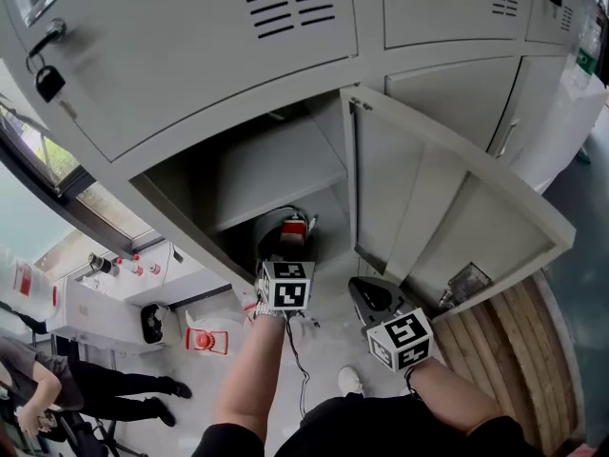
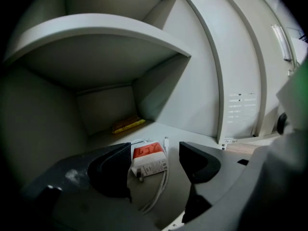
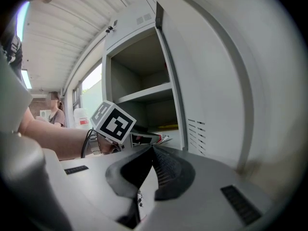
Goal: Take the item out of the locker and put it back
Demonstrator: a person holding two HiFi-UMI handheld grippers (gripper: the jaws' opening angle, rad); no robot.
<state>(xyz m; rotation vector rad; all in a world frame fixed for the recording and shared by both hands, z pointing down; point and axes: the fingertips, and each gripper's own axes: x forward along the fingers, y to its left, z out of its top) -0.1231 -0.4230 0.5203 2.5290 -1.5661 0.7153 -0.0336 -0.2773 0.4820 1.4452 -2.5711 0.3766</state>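
The locker (image 1: 276, 174) stands open, its door (image 1: 447, 208) swung to the right. On the floor of its lower compartment lies a white charger with a red label (image 2: 150, 163) and a white cable (image 2: 161, 186). My left gripper (image 2: 155, 149) reaches into that compartment, open, with one jaw on each side of the charger and not closed on it. In the head view the left gripper (image 1: 283, 241) is inside the opening, with the charger's red label (image 1: 295, 227) showing at its tip. My right gripper (image 1: 366, 298) hangs outside by the door, shut and empty (image 3: 151, 150).
A yellow object (image 2: 127, 124) lies at the back of the compartment under the shelf (image 2: 96, 32). A padlock (image 1: 48, 82) hangs on the neighbouring locker. Wooden boards (image 1: 514, 341) lie at the right. A person (image 1: 57, 388) stands at the lower left, near a red item (image 1: 202, 339) on the floor.
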